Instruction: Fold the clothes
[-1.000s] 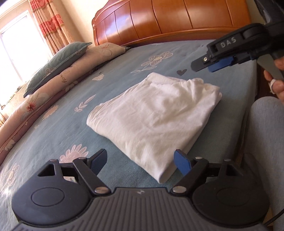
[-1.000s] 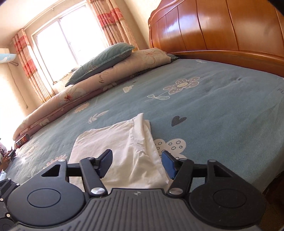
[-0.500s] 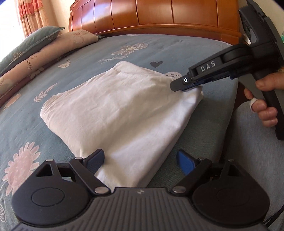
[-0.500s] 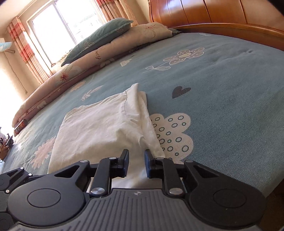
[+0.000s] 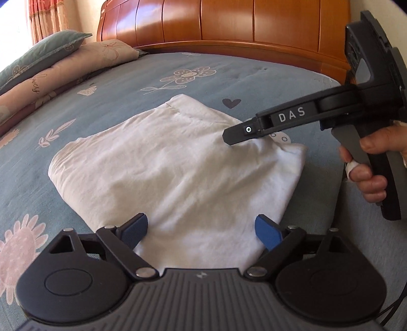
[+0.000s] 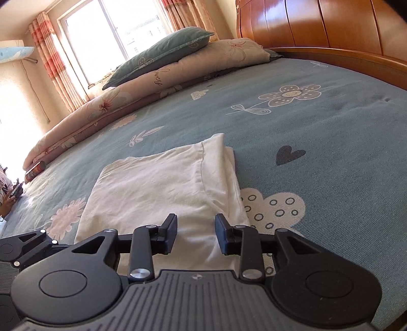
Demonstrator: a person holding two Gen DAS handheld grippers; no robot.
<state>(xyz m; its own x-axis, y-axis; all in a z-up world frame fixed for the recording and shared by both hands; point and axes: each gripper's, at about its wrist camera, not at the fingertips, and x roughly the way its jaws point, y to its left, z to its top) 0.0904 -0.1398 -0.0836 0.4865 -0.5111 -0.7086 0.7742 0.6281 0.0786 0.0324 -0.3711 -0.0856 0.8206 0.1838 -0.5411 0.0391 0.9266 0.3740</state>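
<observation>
Partly hidden: white garment's near edge.

The white cloth on the bed looks soft, thin and a bit wrinkly. The blue bed cover is a fuzzy, matt cloth, and the headboard is shiny, smooth brown wood. The left gripper is dull black plastic with blue rubbery pads and small shiny metal pins.

White capital letters "DAS" stand on the black arm of the right gripper, and dark cursive script, seemingly "lovely", marks the pink floral rolled quilt.
</observation>
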